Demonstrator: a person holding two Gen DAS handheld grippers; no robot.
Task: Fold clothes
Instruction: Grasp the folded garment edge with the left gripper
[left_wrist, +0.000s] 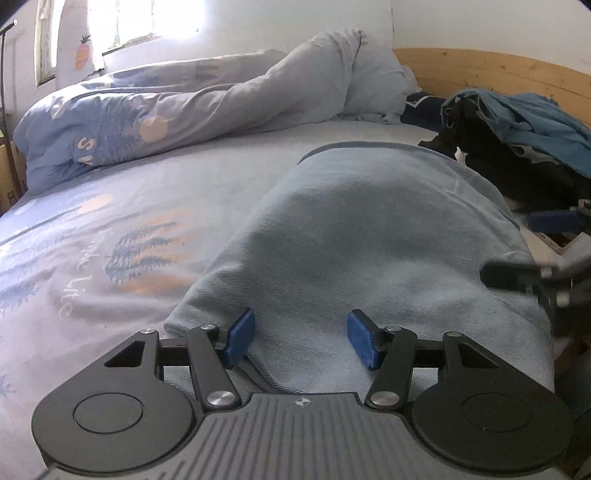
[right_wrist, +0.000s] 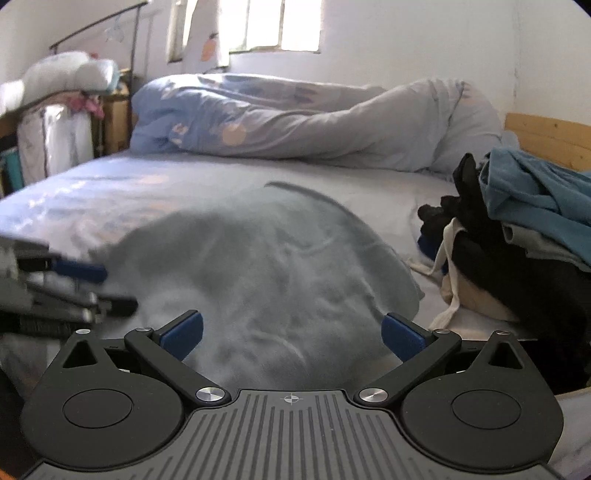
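A pale blue garment (left_wrist: 369, 236) lies spread on the bed sheet (left_wrist: 110, 229), seen blurred in the right wrist view (right_wrist: 266, 266). My left gripper (left_wrist: 301, 341) is open, its blue pads (left_wrist: 242, 332) resting at the garment's near edge with cloth between them but not pinched. My right gripper (right_wrist: 291, 338) is open wide over the garment's near part. The right gripper (left_wrist: 532, 254) shows at the right edge of the left wrist view; the left gripper (right_wrist: 74, 284) shows at the left edge of the right wrist view.
A heap of dark and teal clothes (left_wrist: 517, 140) (right_wrist: 517, 229) sits on the right of the bed by the wooden headboard (left_wrist: 498, 74). A bunched duvet (left_wrist: 166, 118) (right_wrist: 295, 118) lies across the far side. Shelves with bundles (right_wrist: 55, 110) stand left of the bed.
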